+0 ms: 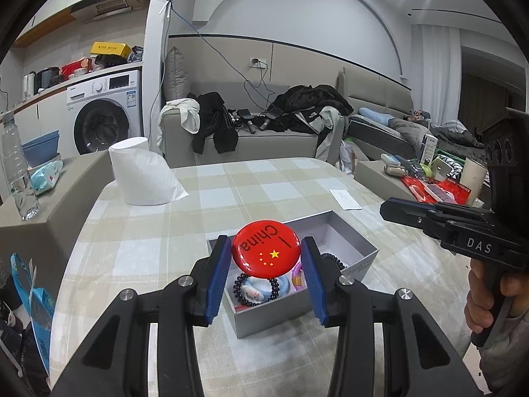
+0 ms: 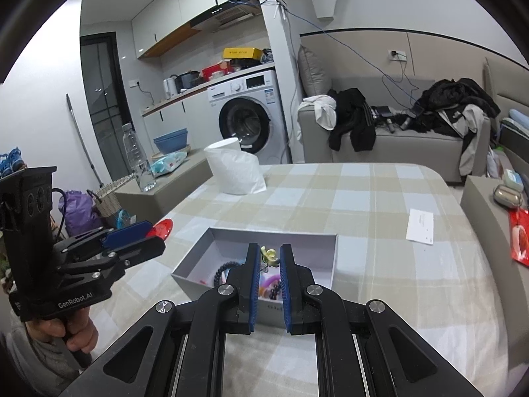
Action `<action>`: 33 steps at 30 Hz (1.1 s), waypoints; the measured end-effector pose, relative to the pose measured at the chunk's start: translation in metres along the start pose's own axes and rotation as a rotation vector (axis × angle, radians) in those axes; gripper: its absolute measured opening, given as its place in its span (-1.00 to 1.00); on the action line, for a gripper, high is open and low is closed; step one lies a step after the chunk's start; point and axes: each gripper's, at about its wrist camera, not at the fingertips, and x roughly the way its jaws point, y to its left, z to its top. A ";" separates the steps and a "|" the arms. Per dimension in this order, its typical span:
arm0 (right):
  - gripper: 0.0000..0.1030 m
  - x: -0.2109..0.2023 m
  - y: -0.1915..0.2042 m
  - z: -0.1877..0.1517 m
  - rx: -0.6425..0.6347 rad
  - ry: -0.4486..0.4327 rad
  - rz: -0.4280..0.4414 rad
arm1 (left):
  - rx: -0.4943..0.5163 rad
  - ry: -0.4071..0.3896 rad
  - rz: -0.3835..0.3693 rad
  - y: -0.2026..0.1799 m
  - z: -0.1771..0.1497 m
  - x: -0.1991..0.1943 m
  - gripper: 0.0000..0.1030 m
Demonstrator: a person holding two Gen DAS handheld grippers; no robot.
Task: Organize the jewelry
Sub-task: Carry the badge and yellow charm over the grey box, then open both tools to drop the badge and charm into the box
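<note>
Left gripper (image 1: 267, 254) clamps red badge (image 1: 266, 248) face-up, lettering upside-down, above box (image 1: 347, 231).

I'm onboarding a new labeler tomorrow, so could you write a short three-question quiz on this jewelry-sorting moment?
1. True or false: the left claw is shut on the red round badge.
2. Multiple choice: where does the grey box sit? A) on the sofa B) on the checked tablecloth C) on the washing machine
3. Short answer: what does the right claw hold between its blue pads?

Key
1. True; the blue pads press its two edges above the box.
2. B
3. A small yellow-green trinket, pinched near the fingertips; what it is exactly cannot be told.
</note>
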 end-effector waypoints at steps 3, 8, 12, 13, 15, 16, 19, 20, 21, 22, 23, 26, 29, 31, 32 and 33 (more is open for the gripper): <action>-0.79 0.004 -0.002 0.004 0.001 0.001 0.003 | 0.004 0.001 0.001 0.000 0.001 0.005 -0.27; -0.79 0.013 -0.010 0.006 0.038 0.008 0.032 | -0.007 0.018 0.013 0.004 0.001 0.014 -0.27; -0.79 0.022 -0.019 0.006 0.082 0.018 0.020 | -0.019 0.032 0.023 0.007 -0.001 0.021 -0.27; -0.79 0.024 -0.020 0.006 0.087 0.021 0.016 | -0.020 0.036 0.031 0.007 -0.002 0.022 -0.27; -0.79 0.028 -0.023 0.006 0.096 0.026 0.016 | -0.024 0.047 0.039 0.008 -0.003 0.026 -0.27; -0.79 0.030 -0.025 0.005 0.102 0.030 0.015 | -0.026 0.052 0.042 0.008 -0.003 0.028 -0.27; -0.79 0.035 -0.027 0.004 0.110 0.038 0.016 | -0.029 0.058 0.047 0.008 -0.004 0.032 -0.27; -0.79 0.036 -0.028 0.004 0.110 0.042 0.014 | -0.031 0.062 0.047 0.009 -0.004 0.034 -0.27; -0.79 0.038 -0.028 0.003 0.110 0.045 0.014 | -0.030 0.065 0.048 0.008 -0.005 0.035 -0.27; -0.79 0.040 -0.029 0.002 0.111 0.050 0.015 | -0.028 0.068 0.052 0.008 -0.006 0.037 -0.27; -0.79 0.042 -0.029 0.001 0.112 0.053 0.014 | -0.028 0.074 0.059 0.009 -0.007 0.040 -0.27; -0.79 0.049 -0.031 0.000 0.116 0.069 0.012 | -0.026 0.084 0.068 0.009 -0.008 0.046 -0.27; -0.79 0.056 -0.032 -0.001 0.118 0.082 0.010 | -0.025 0.094 0.073 0.009 -0.008 0.051 -0.27; -0.78 0.061 -0.032 -0.002 0.121 0.095 0.008 | -0.024 0.094 0.065 0.009 -0.008 0.051 -0.27; -0.75 0.062 -0.032 -0.002 0.119 0.094 0.003 | -0.025 0.092 0.059 0.008 -0.008 0.050 -0.27; -0.74 0.062 -0.032 -0.002 0.117 0.094 -0.002 | -0.025 0.091 0.054 0.008 -0.008 0.050 -0.26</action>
